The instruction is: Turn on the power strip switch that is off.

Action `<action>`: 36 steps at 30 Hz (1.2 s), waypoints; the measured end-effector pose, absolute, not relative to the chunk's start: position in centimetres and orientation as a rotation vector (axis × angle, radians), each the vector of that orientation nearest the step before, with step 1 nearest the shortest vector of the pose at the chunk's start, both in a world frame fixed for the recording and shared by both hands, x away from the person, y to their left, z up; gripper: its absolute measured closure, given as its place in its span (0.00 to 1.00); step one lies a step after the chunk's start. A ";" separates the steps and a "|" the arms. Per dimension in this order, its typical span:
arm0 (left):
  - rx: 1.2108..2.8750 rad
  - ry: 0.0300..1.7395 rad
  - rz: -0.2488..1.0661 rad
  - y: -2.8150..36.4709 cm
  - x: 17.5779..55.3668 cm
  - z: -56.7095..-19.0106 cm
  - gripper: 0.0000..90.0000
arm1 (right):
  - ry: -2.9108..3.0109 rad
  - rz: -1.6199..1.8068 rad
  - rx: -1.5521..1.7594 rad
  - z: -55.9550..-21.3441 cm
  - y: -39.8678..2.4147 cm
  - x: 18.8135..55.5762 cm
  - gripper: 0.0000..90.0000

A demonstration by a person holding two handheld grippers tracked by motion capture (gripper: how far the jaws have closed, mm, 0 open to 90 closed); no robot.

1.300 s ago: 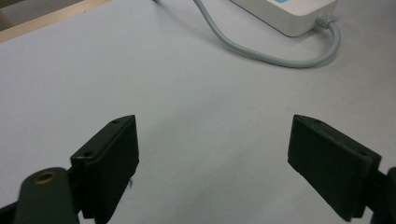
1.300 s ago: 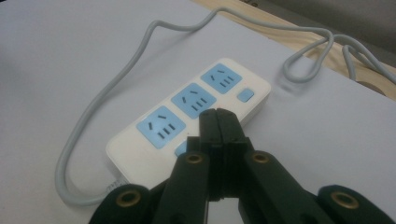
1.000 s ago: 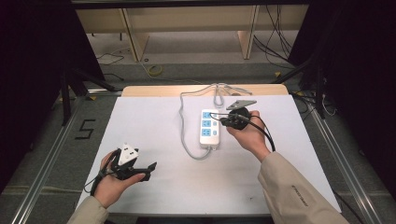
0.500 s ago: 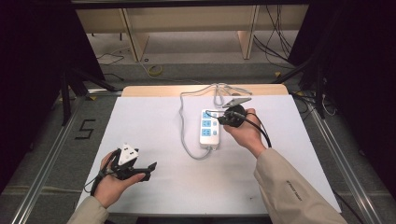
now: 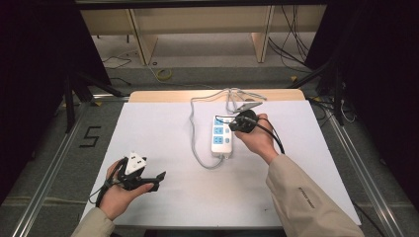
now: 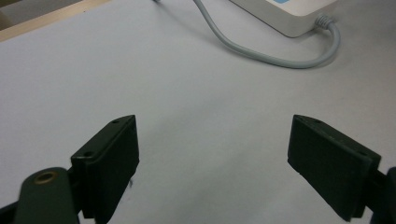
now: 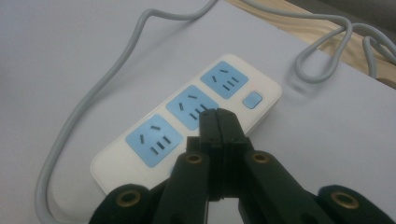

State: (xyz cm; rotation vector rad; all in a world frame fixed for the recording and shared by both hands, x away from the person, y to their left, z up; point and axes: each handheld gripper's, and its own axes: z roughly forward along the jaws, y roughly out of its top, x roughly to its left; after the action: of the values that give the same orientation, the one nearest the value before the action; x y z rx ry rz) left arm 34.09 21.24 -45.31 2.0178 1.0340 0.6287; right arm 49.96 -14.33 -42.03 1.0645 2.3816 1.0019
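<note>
Jaws pressed together and empty, the right gripper (image 7: 217, 116) hovers over the power strip (image 5: 222, 137) at mid-table, apparently aiming for its switch (image 7: 252, 100); the left gripper (image 5: 159, 177), open, waits aside

The high camera sits above my side of the tabletop (image 5: 163, 197) and looks forward and down, far enough back to take in the whole white sheet, my forearms and the floor beyond. The camera on my left tongs (image 6: 212, 158) looks low and close across the sheet, catching a corner of the power strip (image 6: 289, 14) and a loop of its grey cord (image 6: 266, 56). The camera on my right tongs (image 7: 217, 116) looks steeply down from very near onto the same strip. All three views share the strip and its cord.
</note>
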 end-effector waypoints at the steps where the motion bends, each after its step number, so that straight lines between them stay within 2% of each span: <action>1: 2.018 1.034 0.629 21.2 34.1 -45.3 0.18 | 2.384 0.999 1.066 -42.1 -14.3 50.0 1.00; 36: 2.020 1.028 0.624 21.2 34.1 -45.3 0.18 | 2.541 0.887 1.097 -43.9 -12.6 50.9 1.00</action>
State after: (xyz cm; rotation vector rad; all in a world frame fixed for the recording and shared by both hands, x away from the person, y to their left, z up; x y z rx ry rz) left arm 34.12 21.16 -45.31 2.0205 1.0283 0.6243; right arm 50.88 -12.55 -43.91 1.0967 2.5406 0.8875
